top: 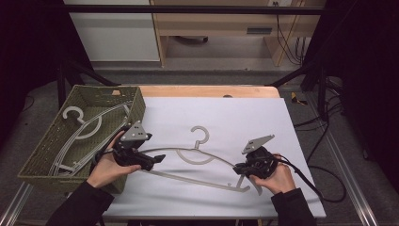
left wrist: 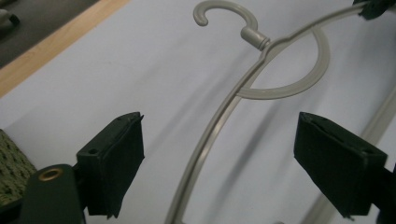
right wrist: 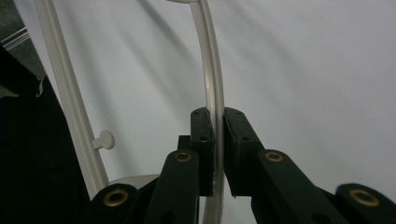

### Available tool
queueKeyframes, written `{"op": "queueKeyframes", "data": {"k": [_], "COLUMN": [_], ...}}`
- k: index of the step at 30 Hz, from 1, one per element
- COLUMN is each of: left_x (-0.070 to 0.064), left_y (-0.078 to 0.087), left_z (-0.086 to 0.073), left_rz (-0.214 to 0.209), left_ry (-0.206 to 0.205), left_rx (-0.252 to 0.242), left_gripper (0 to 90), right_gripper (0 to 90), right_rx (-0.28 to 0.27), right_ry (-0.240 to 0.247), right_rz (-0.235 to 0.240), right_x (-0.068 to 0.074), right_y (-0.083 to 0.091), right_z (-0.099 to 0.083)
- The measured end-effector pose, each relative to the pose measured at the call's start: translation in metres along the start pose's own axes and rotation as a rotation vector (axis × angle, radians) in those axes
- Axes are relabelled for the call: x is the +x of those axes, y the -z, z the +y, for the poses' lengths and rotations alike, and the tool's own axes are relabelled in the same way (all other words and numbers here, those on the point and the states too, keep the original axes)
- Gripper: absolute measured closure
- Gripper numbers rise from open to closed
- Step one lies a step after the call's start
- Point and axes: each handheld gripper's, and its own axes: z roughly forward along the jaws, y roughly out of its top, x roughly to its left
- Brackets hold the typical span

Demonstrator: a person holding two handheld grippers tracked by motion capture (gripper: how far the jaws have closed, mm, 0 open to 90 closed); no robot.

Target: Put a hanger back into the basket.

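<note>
So this looks like a hangers-into-the-basket job, and it's maybe partway through. The woven basket [top: 40, 155] already has a couple of pale hangers [top: 82, 125] lying in it, so that part looks done. One more grey hanger [top: 200, 157] is out on the white sheet [top: 235, 113], between the two grippers, hook pointing away from the person.

Right gripper [top: 239, 167] has it: in the right gripper view the two black fingers [right wrist: 201, 140] are pinched tight on the hanger's upper arm [right wrist: 212, 84], with the rod running straight up out from between them. The hanger's lower bar [right wrist: 70, 102] sits just off to the left of those fingers, with a little peg sticking out of it.

Left gripper [top: 157, 159] isn't gripping anything. In the left gripper view its fingers [left wrist: 112, 163] are spread wide, and the hanger's curved arm [left wrist: 210, 135] passes right through the gap between them without touching either one. The hook [left wrist: 224, 16] is farther out past the fingertips.

My guess at what's left: close the left side on that arm, lift the thing with both grippers, carry it over to the basket beside the left hand and drop it in with the others. I can't tell whether the hanger is off the sheet yet.
</note>
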Motion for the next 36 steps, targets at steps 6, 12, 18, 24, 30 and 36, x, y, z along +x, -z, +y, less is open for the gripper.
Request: {"op": "queueKeyframes", "data": {"k": [6, 12, 18, 24, 30, 36], "left_x": [-0.003, -0.004, -0.008, -0.010, -0.015, -0.026], "left_y": [-0.012, -0.021, -0.026, -0.025, -0.017, -0.012], "left_z": [-0.001, -0.003, -0.005, -0.007, -0.010, -0.018], "left_rz": [-0.025, -0.042, -0.052, -0.073, -0.059, -0.065], "left_ry": [-0.060, -0.093, -0.137, -0.154, -0.156, -0.155], "left_rx": [0.094, 0.181, 0.237, 0.251, 0.217, 0.164], "left_gripper": [27.8, 48.7, 64.8, 76.0, 77.8, 80.5], "right_gripper": [83.4, 83.4, 83.4, 83.1, 80.7, 75.1], "right_rx": [0.001, 0.005, 0.007, 0.008, -0.025, -0.058], "right_ry": [0.039, 0.064, 0.082, 0.087, 0.108, 0.081], "right_rz": [0.018, 0.020, 0.026, 0.031, 0.010, -0.042], "right_x": [0.005, 0.010, 0.013, 0.012, 0.008, 0.003], "right_y": [0.002, 0.002, 0.002, 0.002, 0.001, 0.003], "right_z": [0.001, 0.002, 0.003, 0.003, 0.004, 0.006]}}
